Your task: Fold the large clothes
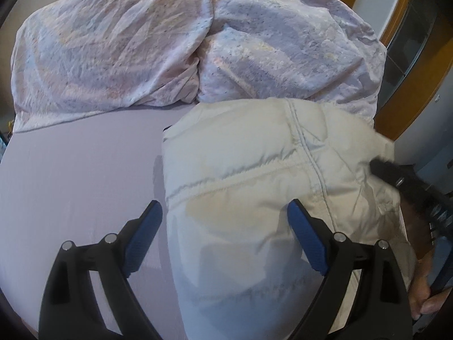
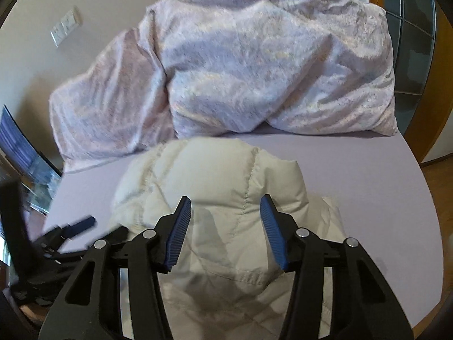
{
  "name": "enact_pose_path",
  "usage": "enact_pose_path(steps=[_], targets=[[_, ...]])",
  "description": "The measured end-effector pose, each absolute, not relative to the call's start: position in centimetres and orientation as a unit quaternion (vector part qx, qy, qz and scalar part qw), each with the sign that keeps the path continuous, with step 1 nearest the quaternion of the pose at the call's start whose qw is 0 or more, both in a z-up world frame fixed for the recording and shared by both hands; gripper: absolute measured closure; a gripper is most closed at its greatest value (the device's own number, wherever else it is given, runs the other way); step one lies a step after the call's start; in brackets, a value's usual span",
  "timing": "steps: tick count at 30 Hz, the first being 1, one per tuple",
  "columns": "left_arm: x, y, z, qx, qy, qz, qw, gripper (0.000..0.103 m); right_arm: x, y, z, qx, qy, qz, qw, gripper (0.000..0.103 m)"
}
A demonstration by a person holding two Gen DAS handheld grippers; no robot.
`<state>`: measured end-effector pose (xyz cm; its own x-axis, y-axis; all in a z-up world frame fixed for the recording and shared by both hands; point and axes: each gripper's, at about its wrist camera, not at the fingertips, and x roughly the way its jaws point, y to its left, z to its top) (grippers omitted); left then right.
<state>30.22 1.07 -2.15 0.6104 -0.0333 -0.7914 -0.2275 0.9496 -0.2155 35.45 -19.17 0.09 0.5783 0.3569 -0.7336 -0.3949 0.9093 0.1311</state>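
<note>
Both my tools hang empty over puffy coat (image 2: pixel 226 175) on bed (image 1: pixel 70 184): left tool (image 1: pixel 225 221) wide, right tool (image 2: pixel 225 215) narrower. I should pinch coat edge firmly, fold slowly.

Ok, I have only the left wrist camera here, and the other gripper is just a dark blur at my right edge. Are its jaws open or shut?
Observer: Open. The right gripper holds its blue pads apart over the cream jacket, and they are not pressing it.
Operator: Is there bare sheet beyond the jacket on that side?
Observer: Yes. In the right wrist view the lilac sheet lies bare from the jacket to the bed's rounded edge.
Operator: And what is behind the duvet?
Observer: Above the duvet, on the left, there is a pale wall with a white switch plate.
</note>
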Motion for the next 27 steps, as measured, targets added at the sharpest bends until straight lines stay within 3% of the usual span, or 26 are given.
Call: enact_pose_path(steps=[16, 27], targets=[[33.6, -2.7, -3.2, -0.109, 0.435, 0.035, 0.893, 0.006, 37.0, -23.0, -5.5, 0.006, 0.432, 0.191, 0.881, 0.052], [33.7, -4.0, -5.2, -0.074, 0.425, 0.049, 0.901, 0.002, 36.3, -23.5, -7.9, 0.009, 0.384, 0.206, 0.900, 0.052]])
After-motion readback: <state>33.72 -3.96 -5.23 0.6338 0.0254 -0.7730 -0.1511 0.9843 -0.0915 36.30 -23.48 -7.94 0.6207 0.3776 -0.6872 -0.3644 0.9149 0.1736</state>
